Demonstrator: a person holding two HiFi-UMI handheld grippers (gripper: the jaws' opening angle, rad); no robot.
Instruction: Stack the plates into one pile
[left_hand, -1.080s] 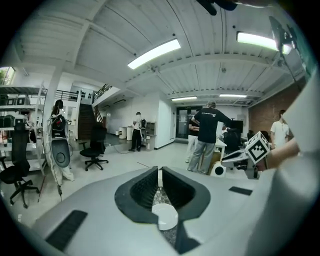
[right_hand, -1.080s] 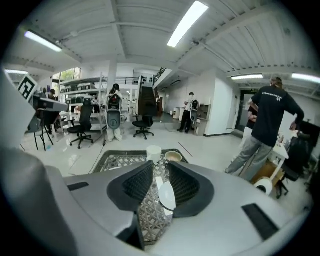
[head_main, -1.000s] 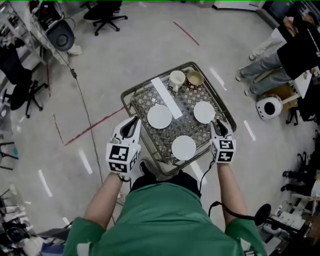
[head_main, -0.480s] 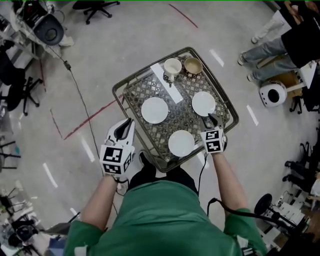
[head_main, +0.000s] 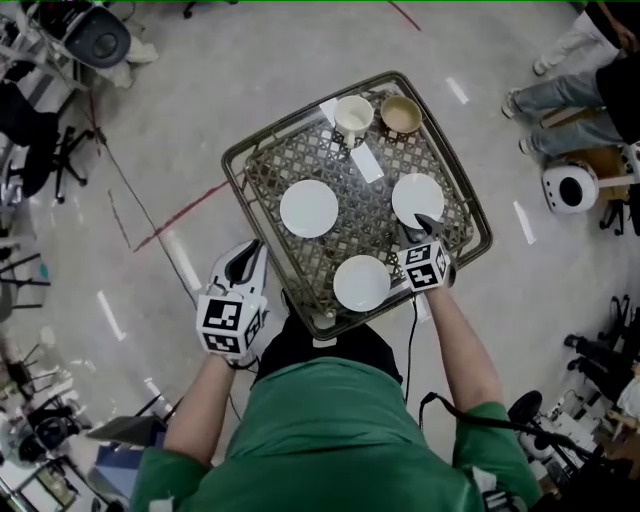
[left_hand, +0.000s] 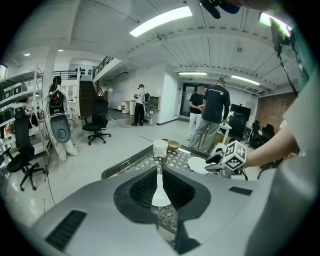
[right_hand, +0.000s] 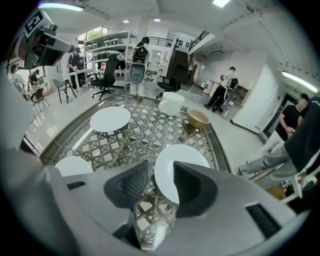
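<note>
Head view: the right claw (head_main: 425, 224) hovers at the near rim of the right plate (head_main: 415, 195). Two other plates (head_main: 309, 208) (head_main: 361, 283) lie apart on the lattice table (head_main: 300, 160). The left claw (head_main: 249, 252) hangs beside its left edge, over grey floor (head_main: 200, 80).
Left gripper view: jaws together, empty.
Right gripper view: jaws apart, just widened, the plate's rim between them.
A second ago this claw was back at the table's edge.

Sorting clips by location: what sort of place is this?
Probably a robotics lab or workshop: rolling office chairs, stocked shelving, a staircase to an upper level, and a bare polished floor.
</note>
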